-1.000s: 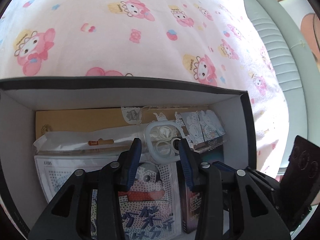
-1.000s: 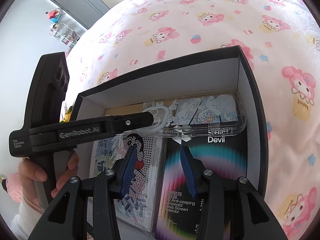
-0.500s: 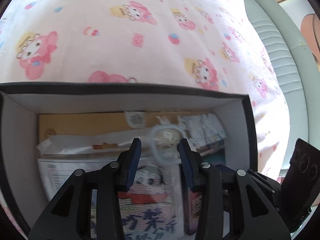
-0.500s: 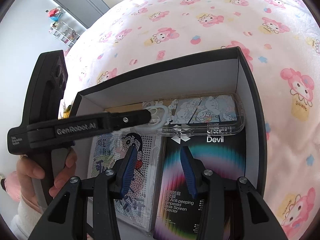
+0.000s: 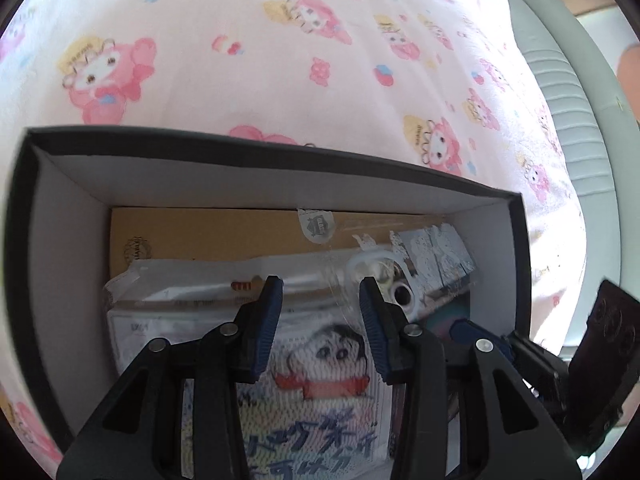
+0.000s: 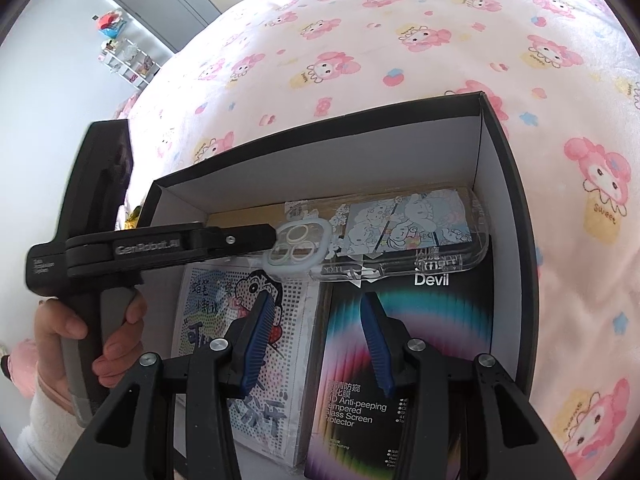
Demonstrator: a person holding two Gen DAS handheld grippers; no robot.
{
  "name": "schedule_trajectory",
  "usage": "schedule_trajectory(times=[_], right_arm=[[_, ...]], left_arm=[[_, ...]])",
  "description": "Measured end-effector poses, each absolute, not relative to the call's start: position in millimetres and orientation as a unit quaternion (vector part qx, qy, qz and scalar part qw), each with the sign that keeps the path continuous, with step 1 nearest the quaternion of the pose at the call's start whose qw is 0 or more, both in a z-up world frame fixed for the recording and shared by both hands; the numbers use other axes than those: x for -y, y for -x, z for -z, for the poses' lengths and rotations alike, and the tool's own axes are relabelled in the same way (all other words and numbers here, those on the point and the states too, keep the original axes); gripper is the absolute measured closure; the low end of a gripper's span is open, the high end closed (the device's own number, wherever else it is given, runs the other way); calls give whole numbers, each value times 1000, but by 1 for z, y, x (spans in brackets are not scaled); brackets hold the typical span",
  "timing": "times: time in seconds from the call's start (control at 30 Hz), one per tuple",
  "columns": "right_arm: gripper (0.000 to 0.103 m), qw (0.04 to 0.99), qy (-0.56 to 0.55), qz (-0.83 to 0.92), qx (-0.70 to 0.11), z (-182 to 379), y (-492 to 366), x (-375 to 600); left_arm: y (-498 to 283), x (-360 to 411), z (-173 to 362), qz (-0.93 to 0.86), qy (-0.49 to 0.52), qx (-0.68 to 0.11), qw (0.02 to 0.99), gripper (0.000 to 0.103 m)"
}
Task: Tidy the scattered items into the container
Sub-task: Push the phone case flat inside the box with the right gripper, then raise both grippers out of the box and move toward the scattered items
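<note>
Phone case [image 6: 404, 240], clear with a cartoon print, is seen lying inside the container [image 6: 516, 208], a dark box with white inner walls set on a pink patterned bedspread [image 6: 360, 40]. The left gripper [image 5: 320, 292] is held over the box, pointing steeply down; its jaws are parted to a moderate gap and are opening slightly, and nothing is seen pressed between the pads. In the right wrist view its fingertips are placed at the case's camera-ring end, at the left of the case; whether a finger touches the ring cannot be told. The case's long axis is laid left to right across the far part of the box, resting on a dark screen protector pack [image 6: 400, 360] and beside a cartoon bead kit [image 6: 248, 320]. A flat brown box [image 5: 224, 232] and a clear plastic sleeve [image 5: 192, 284] are seen at the far wall in the left wrist view. The right gripper [image 6: 316, 336] is held at the near side with a moderate gap and nothing between its pads. The left gripper is judged nearer to the case, which lies just ahead of it and slightly right. The case is judged already placed, so a lift clear is judged to be the next move.
</note>
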State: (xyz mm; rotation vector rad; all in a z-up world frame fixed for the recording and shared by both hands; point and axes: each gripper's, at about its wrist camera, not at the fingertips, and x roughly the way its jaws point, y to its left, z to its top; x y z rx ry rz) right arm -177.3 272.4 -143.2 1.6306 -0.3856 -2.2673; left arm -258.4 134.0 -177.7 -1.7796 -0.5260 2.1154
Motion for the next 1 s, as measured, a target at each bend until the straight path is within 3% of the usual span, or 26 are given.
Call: schedule_trajectory(times=[0.37,0.5,0.63,0.8,1.0], right_arm=[[62,120,-513,849,42,75,145,-249],[60,124,-480,868,17,38,119,-235],[56,123,-449,885,1,12,89,-218],[55,120,-415,901,40,-8,45,-204],[55,139,-418,898,3,-2,24,-151]], left_arm=[[166,-127,74,-828,519,117,178,62],[136,-124,35,-850,482,100,189,54],[102,-120,8,-866,458,85,184,53],[61,-100,-4,-871,447,87,183,53],[34,-49,1,-875,456,95,136,53]])
